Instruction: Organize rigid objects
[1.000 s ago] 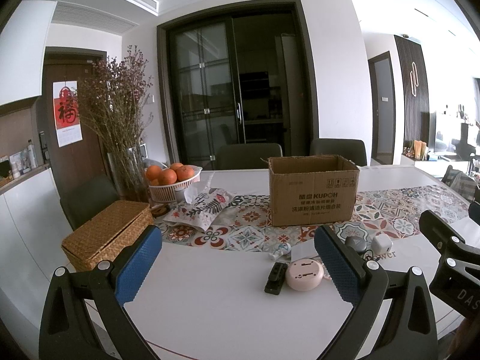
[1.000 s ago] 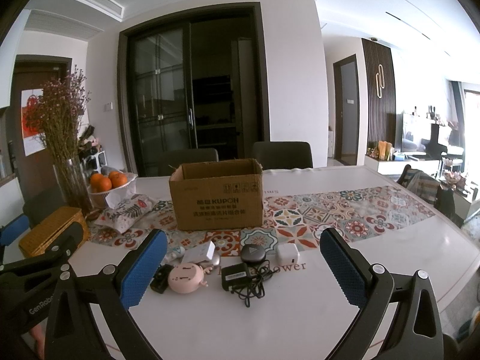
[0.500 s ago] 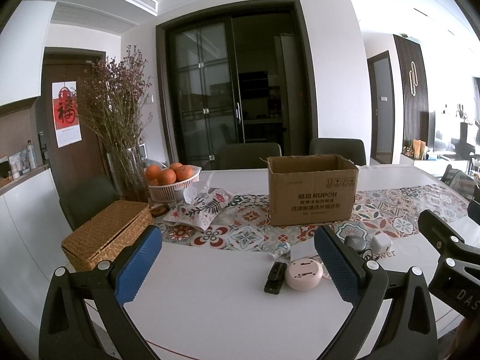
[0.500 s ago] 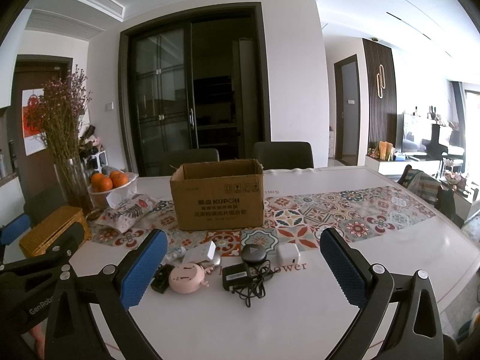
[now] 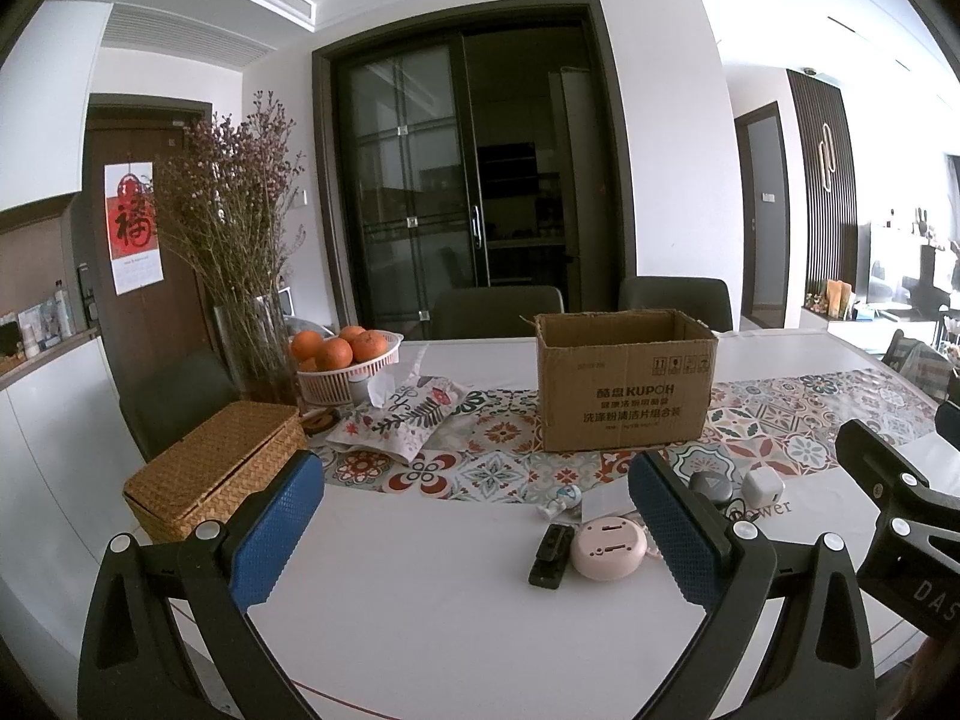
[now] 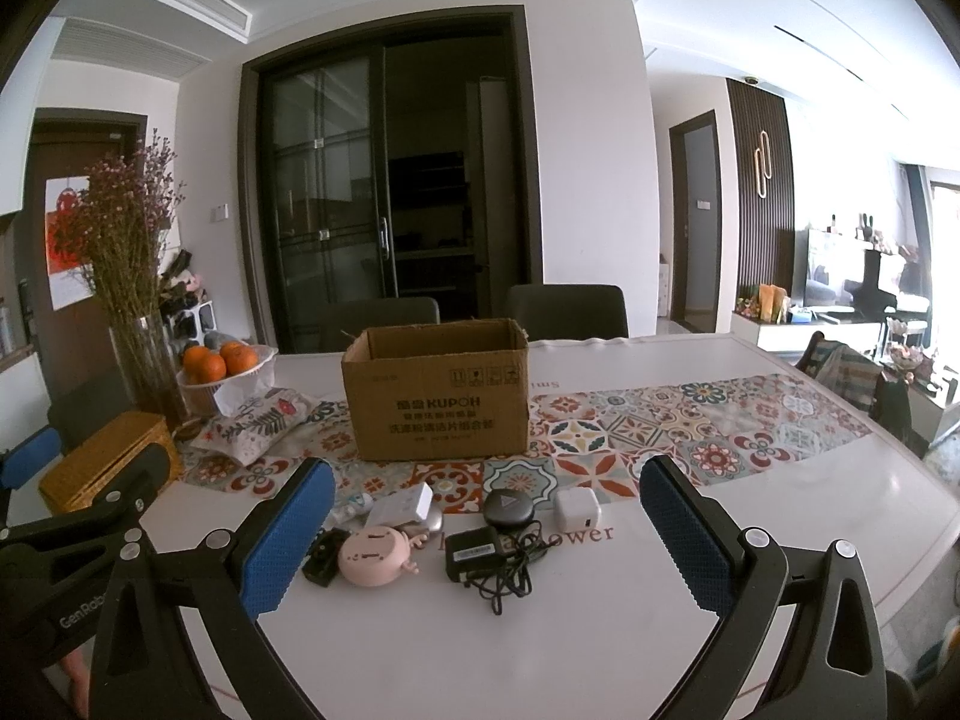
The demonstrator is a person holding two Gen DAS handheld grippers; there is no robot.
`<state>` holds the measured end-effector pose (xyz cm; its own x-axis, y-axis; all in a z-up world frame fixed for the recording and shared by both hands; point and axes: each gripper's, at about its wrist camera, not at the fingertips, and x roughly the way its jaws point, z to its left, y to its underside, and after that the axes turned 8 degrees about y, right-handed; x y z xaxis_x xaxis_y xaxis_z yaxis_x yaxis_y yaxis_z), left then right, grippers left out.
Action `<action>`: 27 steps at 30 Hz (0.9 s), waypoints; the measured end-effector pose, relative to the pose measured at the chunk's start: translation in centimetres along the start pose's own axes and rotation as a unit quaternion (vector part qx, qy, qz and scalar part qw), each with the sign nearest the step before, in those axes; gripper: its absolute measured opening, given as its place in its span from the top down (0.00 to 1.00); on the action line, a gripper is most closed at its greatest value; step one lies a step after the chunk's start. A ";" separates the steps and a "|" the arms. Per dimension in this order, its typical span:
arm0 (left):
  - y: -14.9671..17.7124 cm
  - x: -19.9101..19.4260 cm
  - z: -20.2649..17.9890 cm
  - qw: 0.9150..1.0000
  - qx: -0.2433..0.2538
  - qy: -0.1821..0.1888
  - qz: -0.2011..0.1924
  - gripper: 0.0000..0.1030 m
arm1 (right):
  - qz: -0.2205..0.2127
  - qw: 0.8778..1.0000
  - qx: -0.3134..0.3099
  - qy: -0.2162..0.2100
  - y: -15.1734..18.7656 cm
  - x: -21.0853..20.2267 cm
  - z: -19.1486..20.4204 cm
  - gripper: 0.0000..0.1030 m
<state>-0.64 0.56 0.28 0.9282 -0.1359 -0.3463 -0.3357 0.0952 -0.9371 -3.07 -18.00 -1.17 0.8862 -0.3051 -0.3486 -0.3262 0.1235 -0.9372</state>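
Note:
An open cardboard box (image 6: 437, 391) (image 5: 624, 383) stands on the patterned runner. In front of it lie small items: a pink round device (image 6: 374, 555) (image 5: 606, 549), a small black remote (image 6: 324, 556) (image 5: 548, 555), a black adapter with cable (image 6: 477, 553), a black round case (image 6: 509, 506), a white cube charger (image 6: 577, 509), a white flat box (image 6: 400, 503) and a small figurine (image 5: 563, 499). My left gripper (image 5: 477, 531) is open and empty, above the table short of the items. My right gripper (image 6: 487, 531) is open and empty, framing the items.
A wicker box (image 5: 217, 471), a vase of dried flowers (image 5: 255, 354), a basket of oranges (image 5: 347, 369) and a floral tissue pouch (image 5: 402, 423) stand at the left. Chairs (image 6: 567, 311) line the far side. The white table (image 5: 420, 618) spreads before the grippers.

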 end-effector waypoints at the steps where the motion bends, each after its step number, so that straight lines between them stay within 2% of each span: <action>1: 0.0 0.0 0.0 1.000 0.000 0.000 0.000 0.00 | 0.000 1.000 0.000 0.000 0.0 0.0 0.0 0.00; 20: -0.1 0.0 0.1 1.000 -0.001 0.001 0.003 0.00 | -0.001 1.000 -0.001 0.000 0.0 0.0 0.4 0.00; 27: 0.6 1.1 0.3 1.000 0.002 0.001 0.022 0.00 | 0.016 1.000 -0.005 -0.002 0.3 0.3 0.8 0.00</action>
<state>0.18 0.82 -0.67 0.9125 -0.1328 -0.3868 -0.3753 0.1044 -0.9210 -2.67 -17.32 -1.51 0.8764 -0.2971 -0.3789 -0.3583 0.1233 -0.9254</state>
